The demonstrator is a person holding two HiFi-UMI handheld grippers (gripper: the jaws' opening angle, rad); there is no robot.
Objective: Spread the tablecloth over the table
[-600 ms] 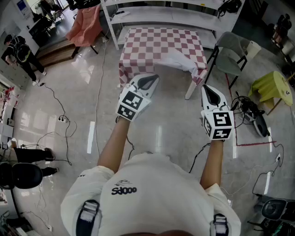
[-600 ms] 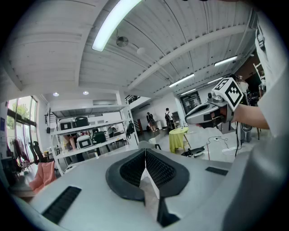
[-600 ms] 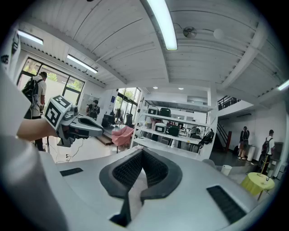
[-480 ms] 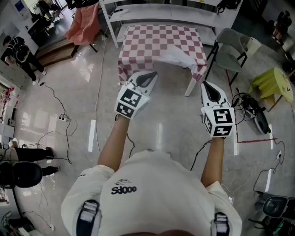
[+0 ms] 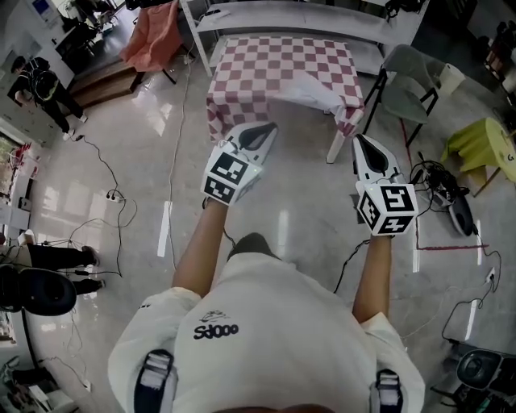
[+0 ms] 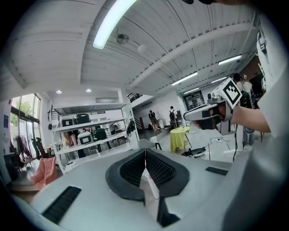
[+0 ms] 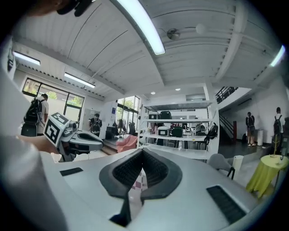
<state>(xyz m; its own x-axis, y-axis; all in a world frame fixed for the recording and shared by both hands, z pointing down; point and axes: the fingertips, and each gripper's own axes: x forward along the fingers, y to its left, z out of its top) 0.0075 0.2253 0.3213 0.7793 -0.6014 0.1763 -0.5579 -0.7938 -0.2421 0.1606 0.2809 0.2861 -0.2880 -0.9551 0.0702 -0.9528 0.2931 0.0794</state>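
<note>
a grey chair (image 5: 407, 81) stands near a yellow-draped stand (image 5: 482, 149), with white shelving (image 5: 298, 16) and pink cloth (image 5: 153, 40) beyond.

I have both arms stretched forward, the left forearm (image 5: 196, 246) and right forearm (image 5: 372, 278) bare and roughly parallel. My left gripper (image 5: 260, 135) angles inward to the right with its nose dipped a little, jaws pressed together. My right gripper (image 5: 363, 147) points straight ahead and level, jaws closed tip to tip. They sit side by side, well apart, both empty.
</note>
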